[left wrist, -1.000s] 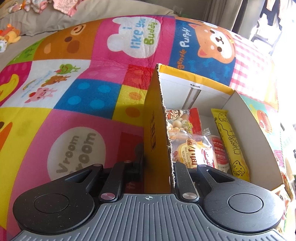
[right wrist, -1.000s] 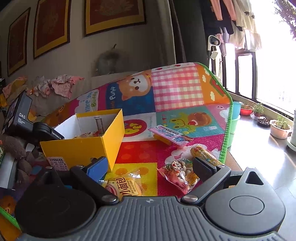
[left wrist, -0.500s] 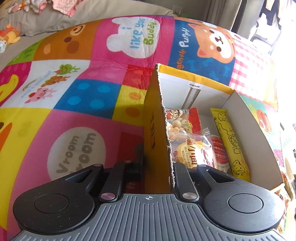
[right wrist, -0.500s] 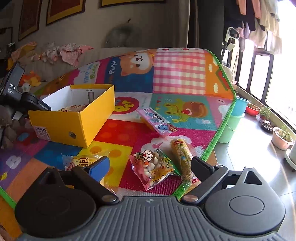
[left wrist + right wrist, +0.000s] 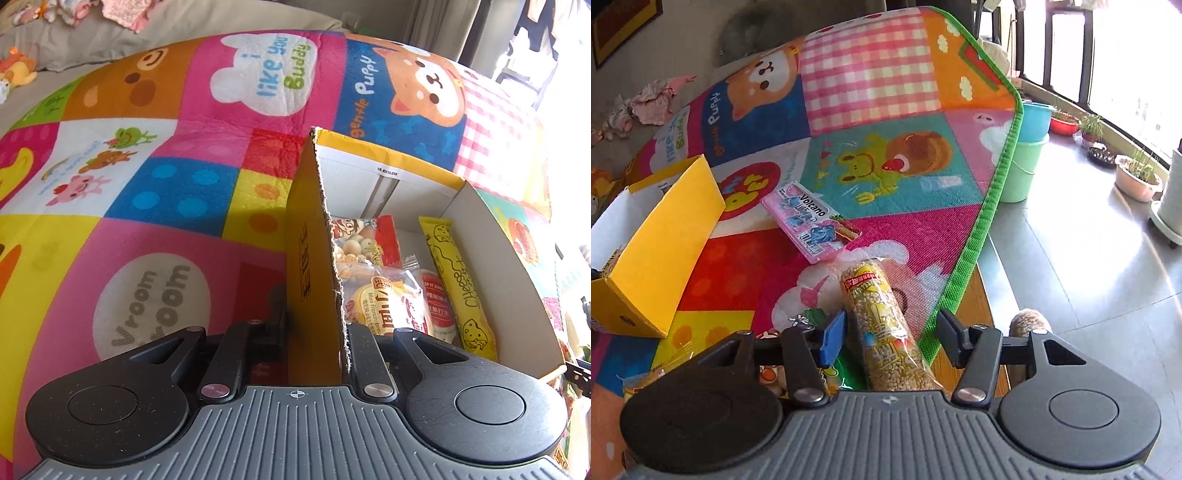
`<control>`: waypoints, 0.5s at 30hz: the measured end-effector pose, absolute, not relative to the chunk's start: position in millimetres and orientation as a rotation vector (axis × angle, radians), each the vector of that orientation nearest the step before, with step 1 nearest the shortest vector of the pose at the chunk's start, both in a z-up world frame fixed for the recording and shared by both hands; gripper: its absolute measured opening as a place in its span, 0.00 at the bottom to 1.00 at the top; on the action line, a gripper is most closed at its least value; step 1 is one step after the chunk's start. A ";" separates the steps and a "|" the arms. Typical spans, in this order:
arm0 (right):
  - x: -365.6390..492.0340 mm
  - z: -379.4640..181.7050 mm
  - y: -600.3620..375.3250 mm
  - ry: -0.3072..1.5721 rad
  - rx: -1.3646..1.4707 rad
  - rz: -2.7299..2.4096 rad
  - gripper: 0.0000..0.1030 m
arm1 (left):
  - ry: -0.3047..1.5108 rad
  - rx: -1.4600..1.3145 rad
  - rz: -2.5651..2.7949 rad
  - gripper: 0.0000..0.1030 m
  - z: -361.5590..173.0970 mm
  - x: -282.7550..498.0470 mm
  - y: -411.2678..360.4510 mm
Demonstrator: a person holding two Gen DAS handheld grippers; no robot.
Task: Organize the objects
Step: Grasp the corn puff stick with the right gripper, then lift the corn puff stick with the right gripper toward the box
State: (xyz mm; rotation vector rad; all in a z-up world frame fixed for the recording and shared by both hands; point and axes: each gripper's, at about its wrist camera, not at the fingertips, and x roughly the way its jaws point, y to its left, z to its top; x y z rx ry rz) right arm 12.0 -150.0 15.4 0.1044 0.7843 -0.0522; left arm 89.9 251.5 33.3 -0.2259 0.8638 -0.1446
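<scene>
Both left tool (image 5: 314, 332) fingertips hidden behind yellow box (image 5: 312, 266) wall.

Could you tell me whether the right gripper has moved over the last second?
Yes: the right gripper has come forward and down over the mat, away from the yellow box, straddling the puffed-grain roll.

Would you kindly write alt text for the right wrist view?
The open right gripper straddles a puffed rice roll lying near the green edge of a colourful play mat. A pink Volcano packet lies beyond, a yellow box at left.
</scene>
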 end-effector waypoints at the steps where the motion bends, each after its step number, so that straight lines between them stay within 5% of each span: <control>1: 13.7 15.9 -144.3 0.792 0.075 -0.053 0.49 | 0.864 -0.225 -0.145 0.16 33.3 90.0 251.4; 3: 15.5 18.2 -135.5 0.813 0.061 -0.030 0.36 | 0.864 -0.225 -0.146 0.16 33.4 90.1 251.7; 7: 12.7 21.3 -118.4 0.845 -0.001 -0.005 0.29 | 0.862 -0.238 -0.153 0.16 32.3 90.1 253.8; 15: -20.9 62.1 -105.1 0.826 -0.004 0.065 0.28 | 0.865 -0.231 -0.157 0.16 32.4 90.8 253.4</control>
